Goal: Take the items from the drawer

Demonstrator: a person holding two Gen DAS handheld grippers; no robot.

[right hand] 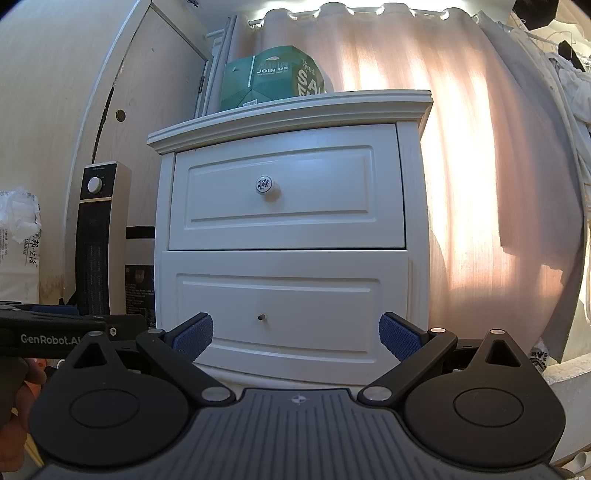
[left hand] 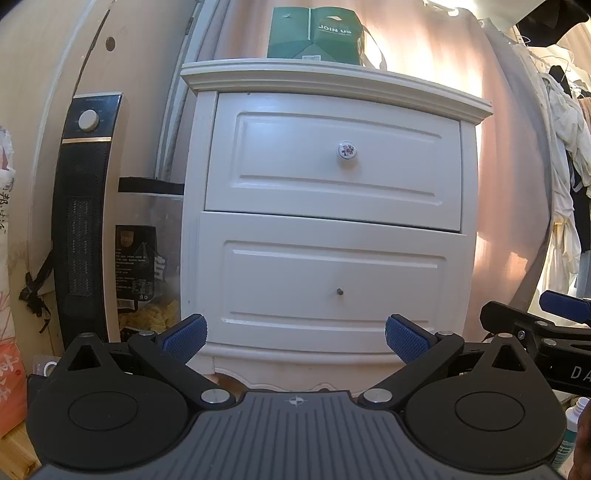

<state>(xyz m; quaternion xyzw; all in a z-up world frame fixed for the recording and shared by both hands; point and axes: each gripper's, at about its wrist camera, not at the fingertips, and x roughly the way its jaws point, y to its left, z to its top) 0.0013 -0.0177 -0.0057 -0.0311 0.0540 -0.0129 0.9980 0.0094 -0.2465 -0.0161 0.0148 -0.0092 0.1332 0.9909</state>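
A white nightstand faces both cameras, its two drawers pushed in. The upper drawer carries a round white knob with a flower print. Only a small metal stud shows on the lower drawer. My left gripper is open, short of the lower drawer front, nothing between its blue pads. My right gripper is open too, level with the lower drawer and a little away from it. Drawer contents are hidden.
A green box sits on the nightstand top. A black tower heater and a clear bag stand to the left. Pink curtain and hanging clothes fill the right. The right gripper's body shows beside the left one.
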